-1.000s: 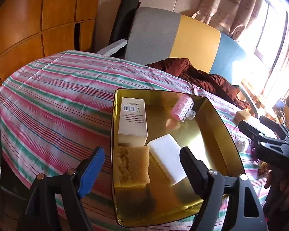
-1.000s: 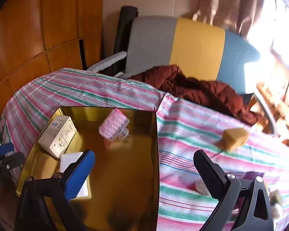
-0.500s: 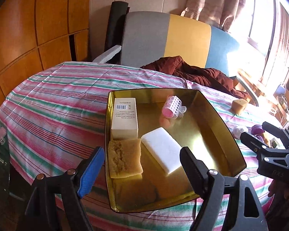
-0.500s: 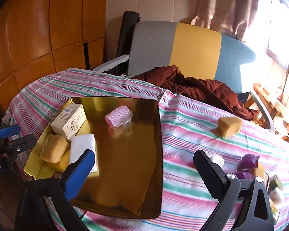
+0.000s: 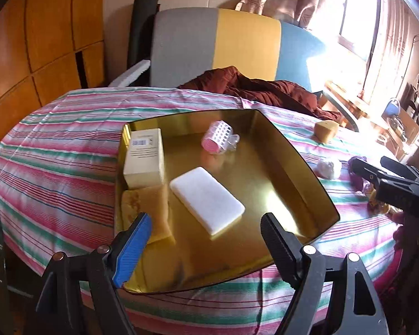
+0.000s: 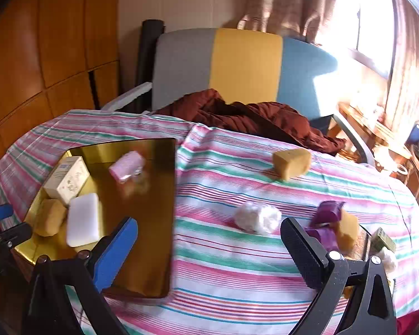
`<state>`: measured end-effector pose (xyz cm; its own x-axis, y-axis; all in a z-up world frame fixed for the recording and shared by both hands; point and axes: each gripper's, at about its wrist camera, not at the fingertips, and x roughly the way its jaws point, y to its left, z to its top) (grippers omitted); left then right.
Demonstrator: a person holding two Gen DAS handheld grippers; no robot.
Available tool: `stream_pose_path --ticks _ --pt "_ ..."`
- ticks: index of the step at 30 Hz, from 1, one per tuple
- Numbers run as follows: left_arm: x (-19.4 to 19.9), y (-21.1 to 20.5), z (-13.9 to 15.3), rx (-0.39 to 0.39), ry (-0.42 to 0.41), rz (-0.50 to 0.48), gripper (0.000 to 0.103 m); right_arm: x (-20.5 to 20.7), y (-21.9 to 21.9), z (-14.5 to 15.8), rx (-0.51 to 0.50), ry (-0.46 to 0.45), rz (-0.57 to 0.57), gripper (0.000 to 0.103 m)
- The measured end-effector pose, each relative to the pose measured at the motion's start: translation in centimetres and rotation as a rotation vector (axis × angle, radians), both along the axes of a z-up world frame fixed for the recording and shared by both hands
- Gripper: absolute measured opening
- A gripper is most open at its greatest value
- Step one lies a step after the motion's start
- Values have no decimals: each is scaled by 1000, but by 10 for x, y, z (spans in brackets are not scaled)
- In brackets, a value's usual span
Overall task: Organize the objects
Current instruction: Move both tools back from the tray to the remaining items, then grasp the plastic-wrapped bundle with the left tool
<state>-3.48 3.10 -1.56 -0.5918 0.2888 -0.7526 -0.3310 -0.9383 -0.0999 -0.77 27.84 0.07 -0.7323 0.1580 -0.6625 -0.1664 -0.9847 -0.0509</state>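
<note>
Both tongs, left (image 5: 205, 230) and right (image 6: 209, 236), gape wide, empty; the right tongs hide part of the purple clip (image 6: 328, 213).

This looks like a room in a home, maybe a living room or a place to eat. In the middle of the frame is a round table (image 6: 265, 265) with a cloth of pink, green and white stripes. Behind it, near the top middle, stands a soft chair (image 6: 237, 67) in grey, yellow and blue, and a dark red blanket (image 6: 245, 114) lies bunched on its seat. At the upper left the wall is made of shiny orange-brown wood panels (image 6: 42, 42). At the upper right, sun pours in through a window (image 6: 374, 14) with light brown curtains (image 6: 282, 2) hanging beside it.
</note>
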Motion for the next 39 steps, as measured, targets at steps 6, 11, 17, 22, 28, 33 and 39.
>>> stream_pose_path --ticks 6,11,17,22,28,33,39 --pt "0 8 -6 13 -33 -25 82 3 54 -4 -16 -49 -91 103" --pt "0 16 -8 2 -40 -59 82 8 114 -1 -11 -61 -209 103" --pt "0 41 1 -33 -15 -120 82 14 183 -2 9 -64 -354 103" --pt "-8 76 6 -46 -30 -180 81 24 212 -17 -57 -55 -412 103" --pt "-17 136 18 -37 -22 -282 81 27 219 -19 -103 -45 -417 103" --pt "-29 194 19 -46 -31 -388 81 29 221 -18 -142 -34 -421 103" --pt "-54 254 -8 -70 -141 -417 81 31 220 -16 -156 -26 -404 103"
